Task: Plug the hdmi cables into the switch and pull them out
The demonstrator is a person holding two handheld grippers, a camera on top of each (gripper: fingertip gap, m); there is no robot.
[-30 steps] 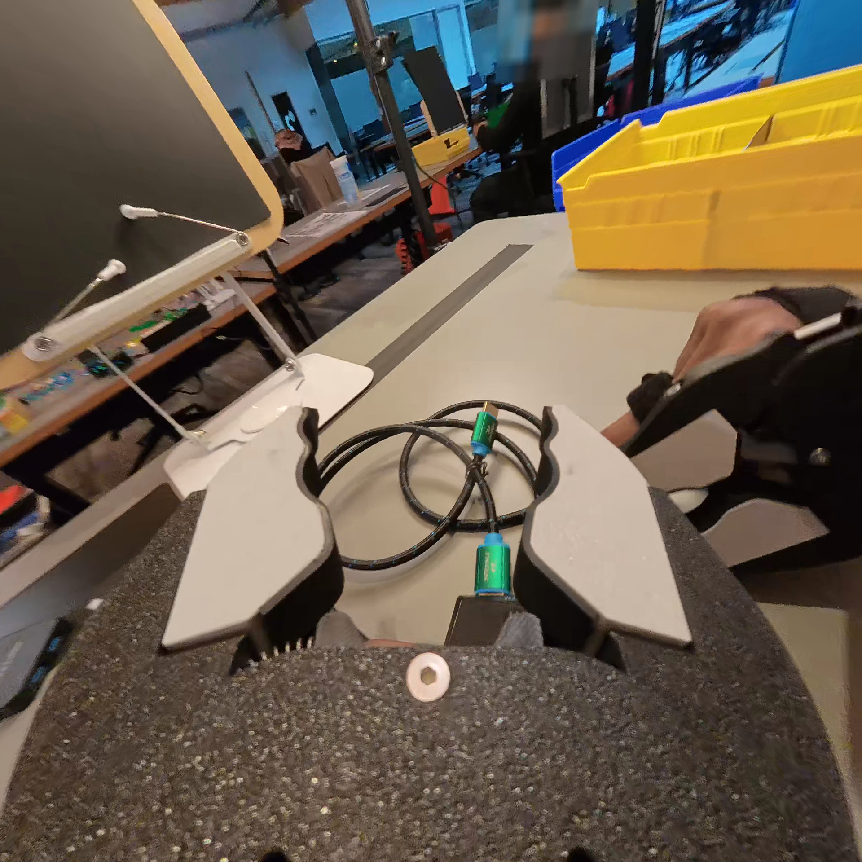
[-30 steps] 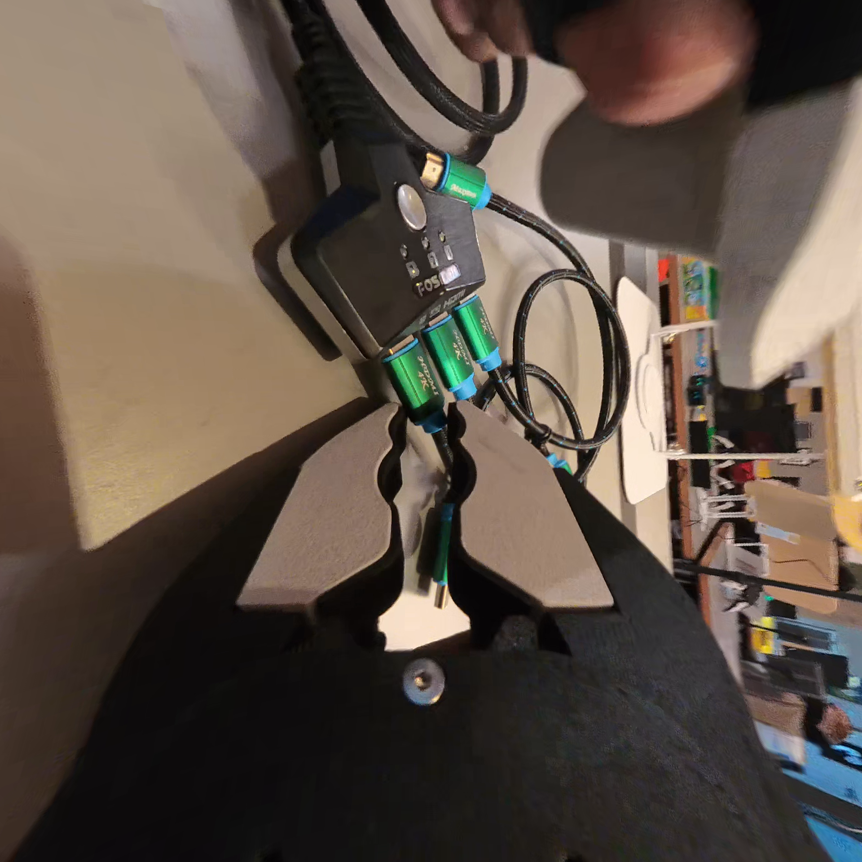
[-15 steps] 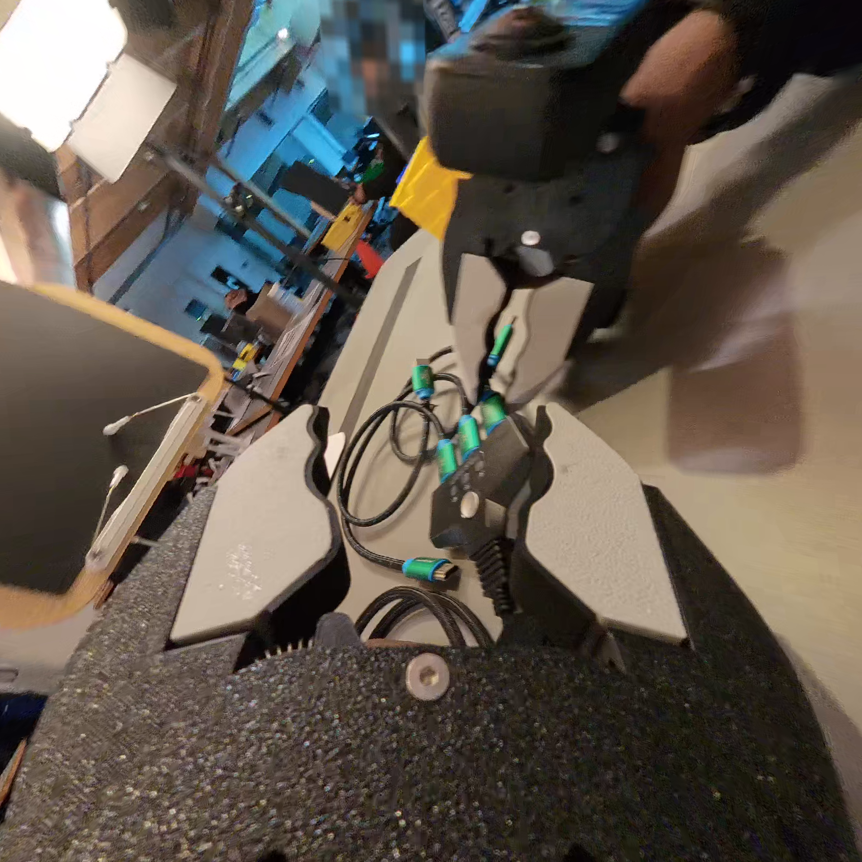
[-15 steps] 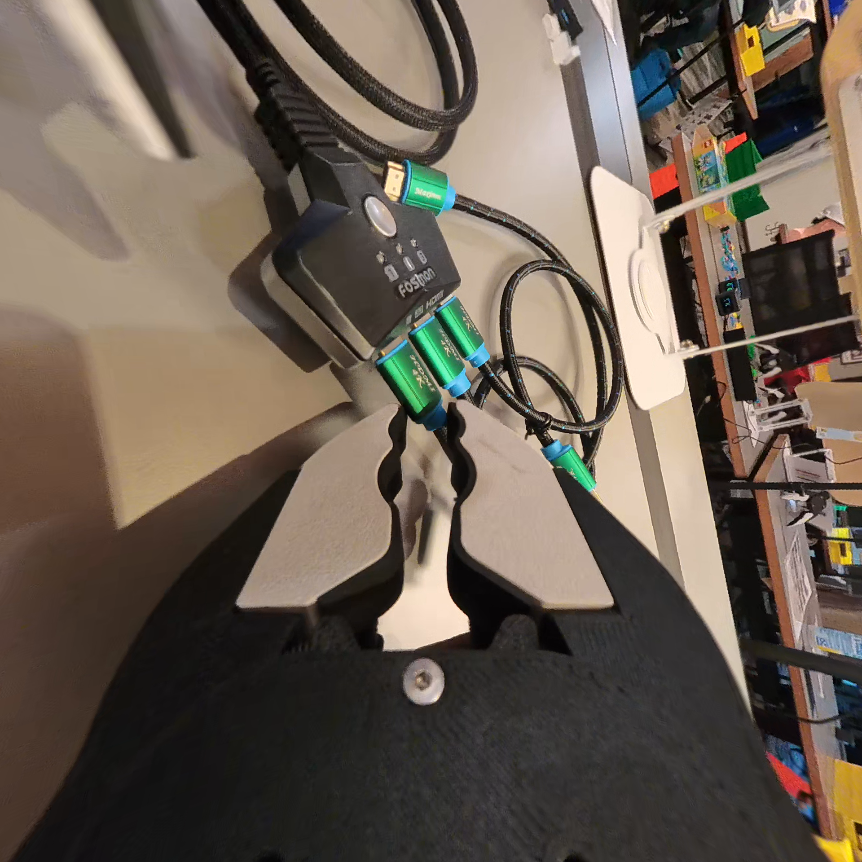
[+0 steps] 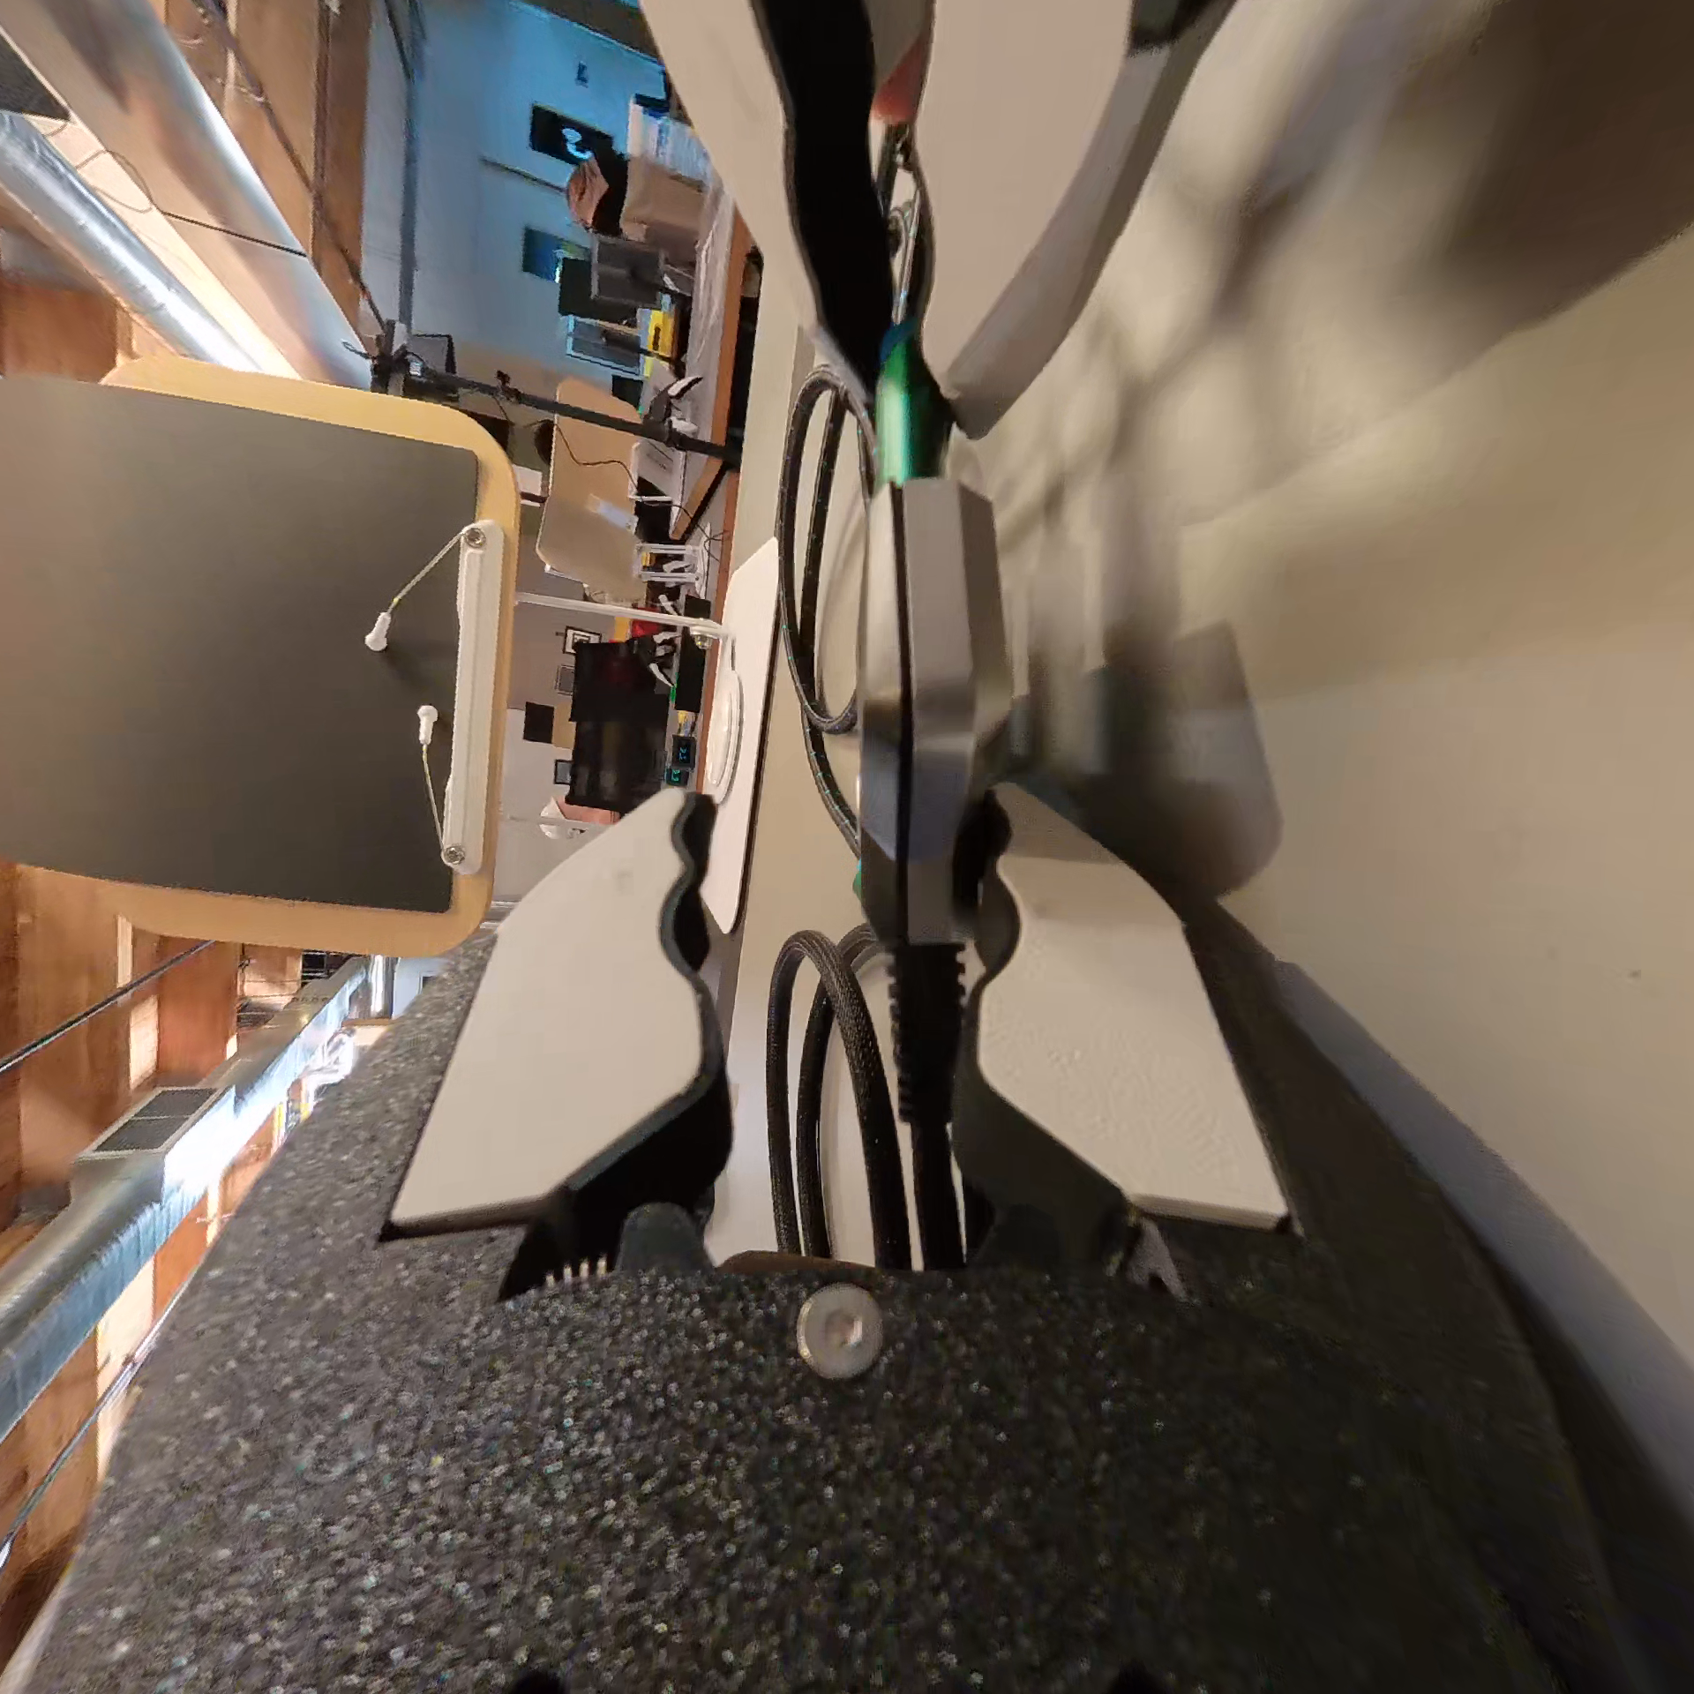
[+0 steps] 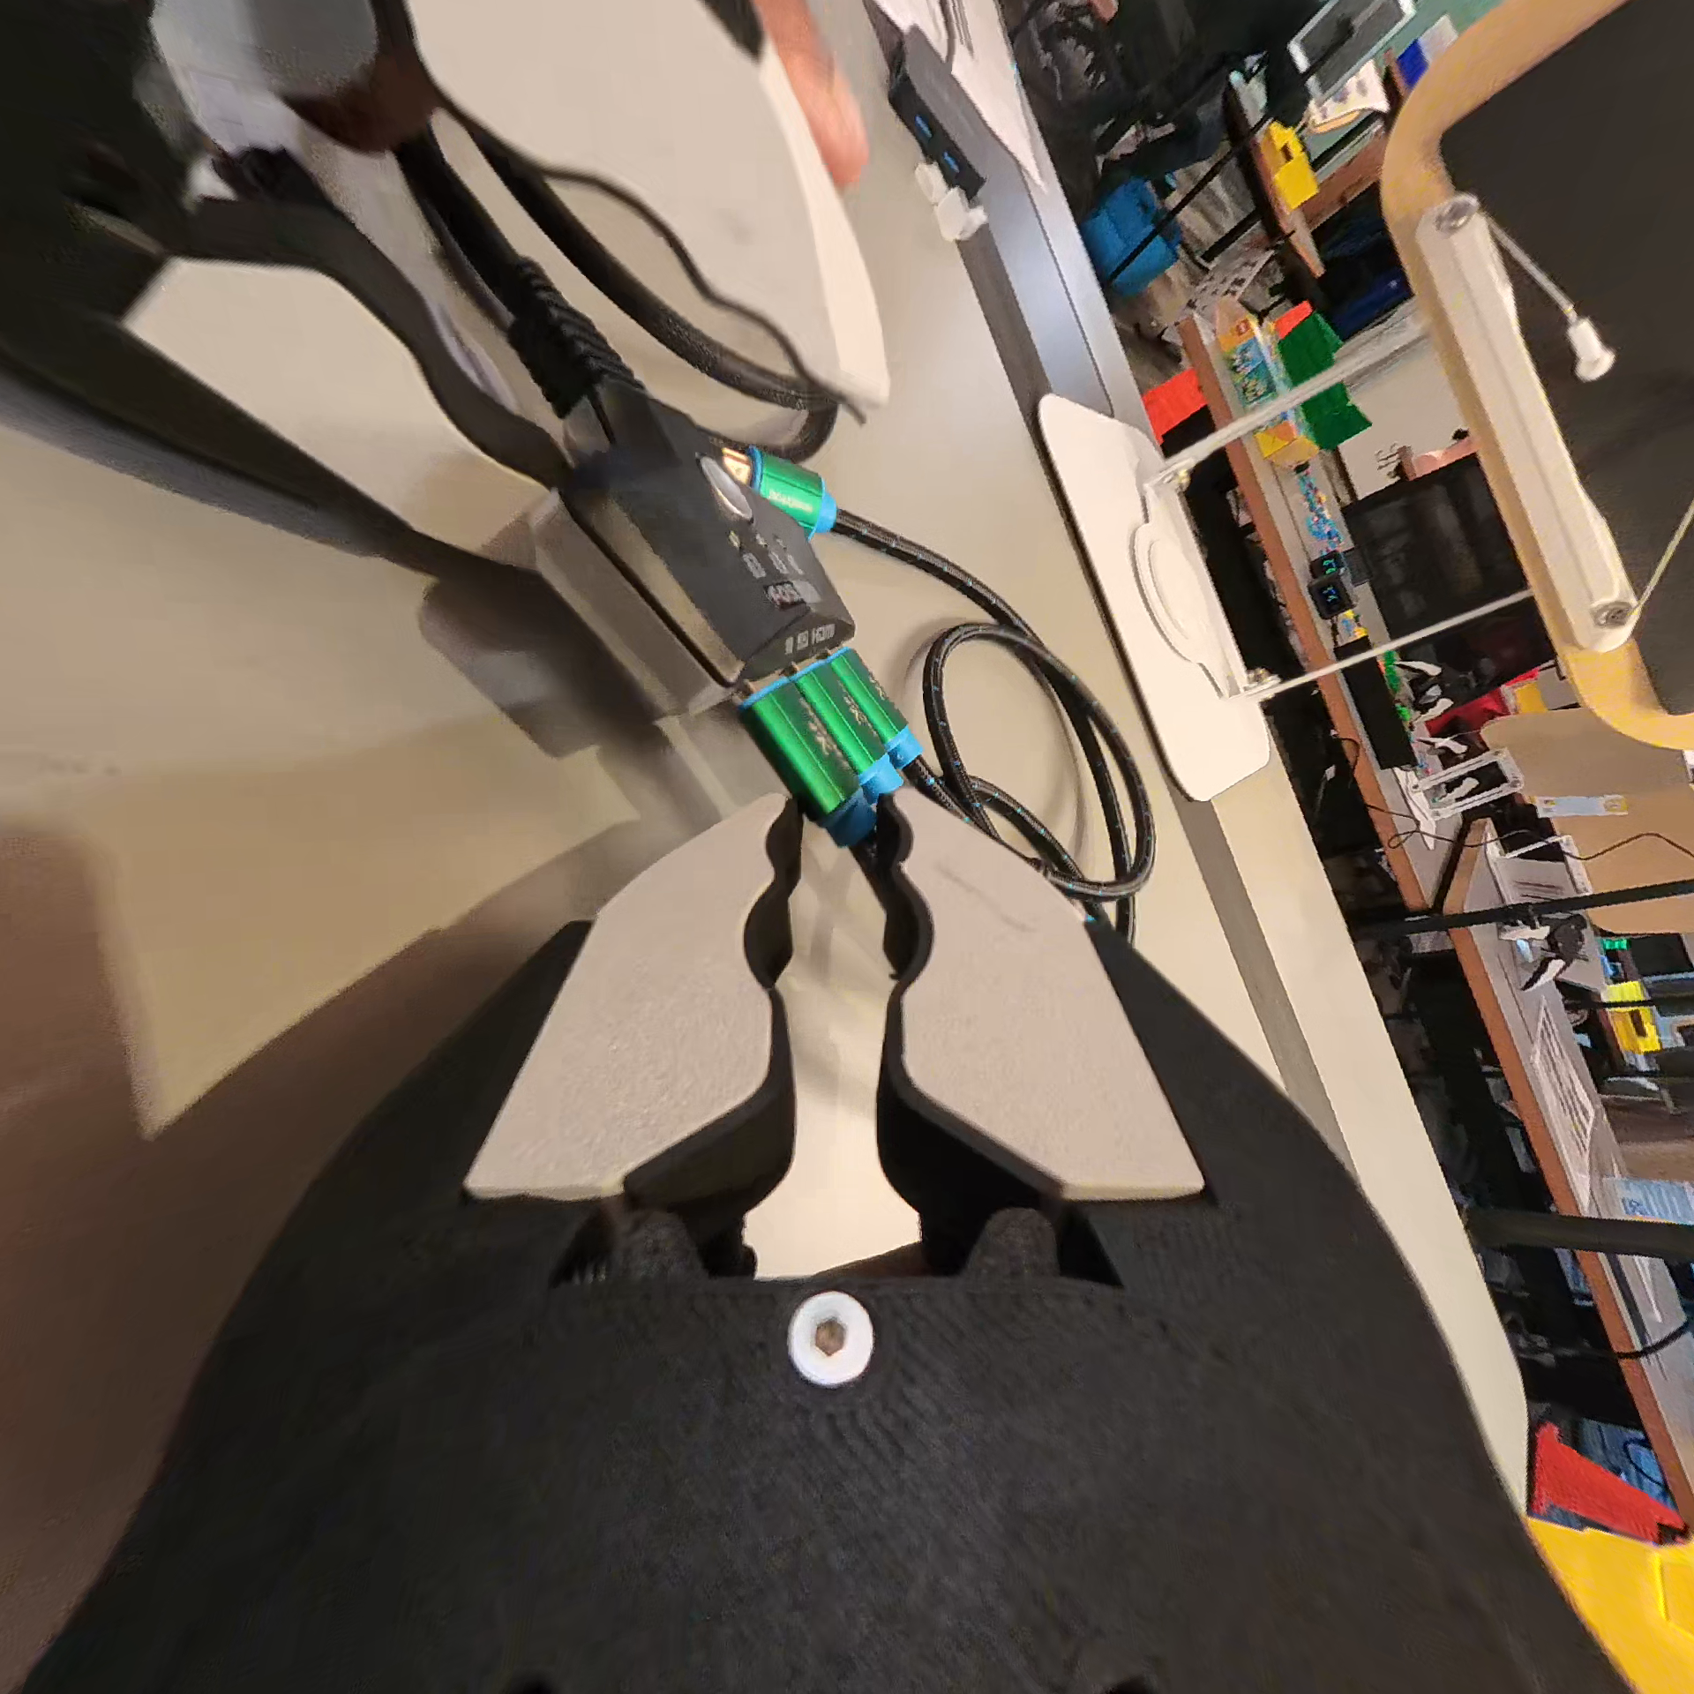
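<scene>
The black HDMI switch (image 6: 706, 559) lies on the beige table (image 6: 275, 825) with three green plugs (image 6: 830, 733) in its near side. A fourth green plug (image 6: 784, 490) lies loose beside it. My right gripper (image 6: 839, 825) is shut on the cable end of the nearest plug. In the left wrist view the switch (image 5: 926, 697) shows edge-on between the fingers of my open left gripper (image 5: 843, 807), close against the right finger (image 5: 1082, 1008). The switch's thick black cable (image 5: 926, 1054) runs back through the gap. The right gripper (image 5: 903, 367) shows beyond, pinching a green plug (image 5: 898, 422).
Black braided cable loops (image 6: 1082, 733) lie beside the switch. A white stand base (image 6: 1155, 596) holds a wood-rimmed black board (image 5: 229, 642) at the table edge. A yellow bin corner (image 6: 1632, 1613) is at the lower right. Cluttered benches stand beyond the table. Some 7 cm of space lies between my two pairs of fingers.
My left gripper has rolled onto its side and come up to the switch, which now sits between its open fingers. My right gripper stays at the plugged-in connectors.
</scene>
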